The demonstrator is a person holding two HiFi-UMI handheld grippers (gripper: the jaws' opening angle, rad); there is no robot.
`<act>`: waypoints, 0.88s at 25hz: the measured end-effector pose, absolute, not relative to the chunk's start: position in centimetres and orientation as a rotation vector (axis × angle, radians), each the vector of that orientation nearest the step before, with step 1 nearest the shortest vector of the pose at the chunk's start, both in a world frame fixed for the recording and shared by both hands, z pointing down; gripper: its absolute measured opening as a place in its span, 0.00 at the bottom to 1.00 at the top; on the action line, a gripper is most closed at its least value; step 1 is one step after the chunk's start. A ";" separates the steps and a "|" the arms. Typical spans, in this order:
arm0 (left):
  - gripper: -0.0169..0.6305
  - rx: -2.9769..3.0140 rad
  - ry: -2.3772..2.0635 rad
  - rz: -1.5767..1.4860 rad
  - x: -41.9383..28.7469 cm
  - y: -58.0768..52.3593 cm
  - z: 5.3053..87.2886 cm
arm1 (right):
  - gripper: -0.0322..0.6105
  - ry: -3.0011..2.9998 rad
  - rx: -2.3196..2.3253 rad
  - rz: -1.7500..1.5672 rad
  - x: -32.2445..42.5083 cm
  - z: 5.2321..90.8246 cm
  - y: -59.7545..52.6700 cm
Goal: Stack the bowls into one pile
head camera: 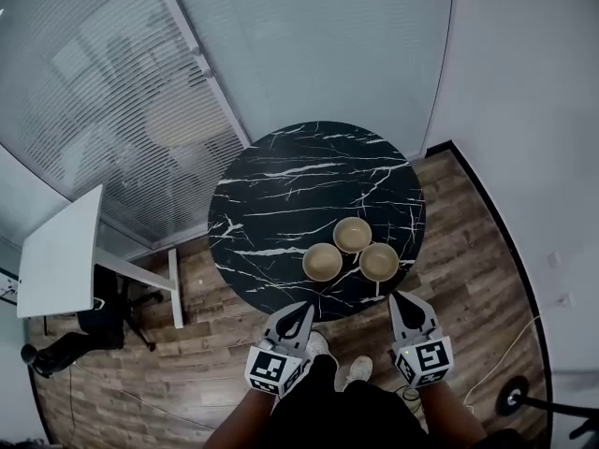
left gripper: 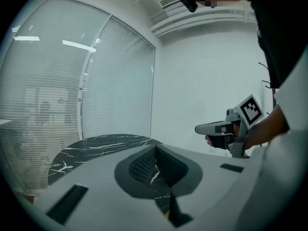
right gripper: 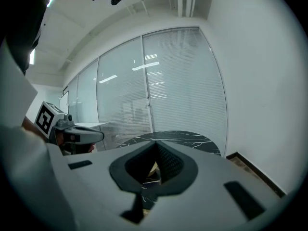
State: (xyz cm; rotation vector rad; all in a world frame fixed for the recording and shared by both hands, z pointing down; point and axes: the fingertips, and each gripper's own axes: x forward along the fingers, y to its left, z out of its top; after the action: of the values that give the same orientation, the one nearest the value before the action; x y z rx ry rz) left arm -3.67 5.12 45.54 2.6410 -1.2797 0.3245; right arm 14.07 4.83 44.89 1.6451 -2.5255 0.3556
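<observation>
The left gripper [head camera: 301, 309] and the right gripper [head camera: 398, 299] each have their jaws closed together with nothing between them, just off the near edge of the round black marble table [head camera: 299, 171]. Close to that edge stand the left bowl [head camera: 322, 262], back bowl [head camera: 353, 235] and right bowl [head camera: 379, 261], clustered side by side, unstacked.

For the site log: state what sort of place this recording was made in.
Probably an office meeting room: glass partition walls with blinds, a round black marble table on wood-look flooring, and a white desk off to one side.
</observation>
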 end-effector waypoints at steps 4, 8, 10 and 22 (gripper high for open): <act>0.05 2.661 -1.262 0.299 -4.8 1.8 44.5 | 0.07 -2.500 1.651 0.352 12.5 45.7 2.2; 0.05 2.670 -1.210 0.292 -5.6 -0.8 45.3 | 0.07 -2.474 1.653 0.347 11.0 46.2 -0.4; 0.05 2.679 -1.177 0.289 -5.8 -1.7 46.0 | 0.07 -2.446 1.659 0.365 10.5 46.9 -1.0; 0.05 2.694 -0.991 0.356 -3.3 -4.4 49.5 | 0.07 -2.204 1.730 0.523 15.2 52.4 -2.0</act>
State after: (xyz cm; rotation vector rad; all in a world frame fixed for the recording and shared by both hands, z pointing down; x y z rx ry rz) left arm -3.26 -4.42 49.47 2.6939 -0.9910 0.3555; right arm 15.20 -2.02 52.43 1.7299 -2.2045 0.5229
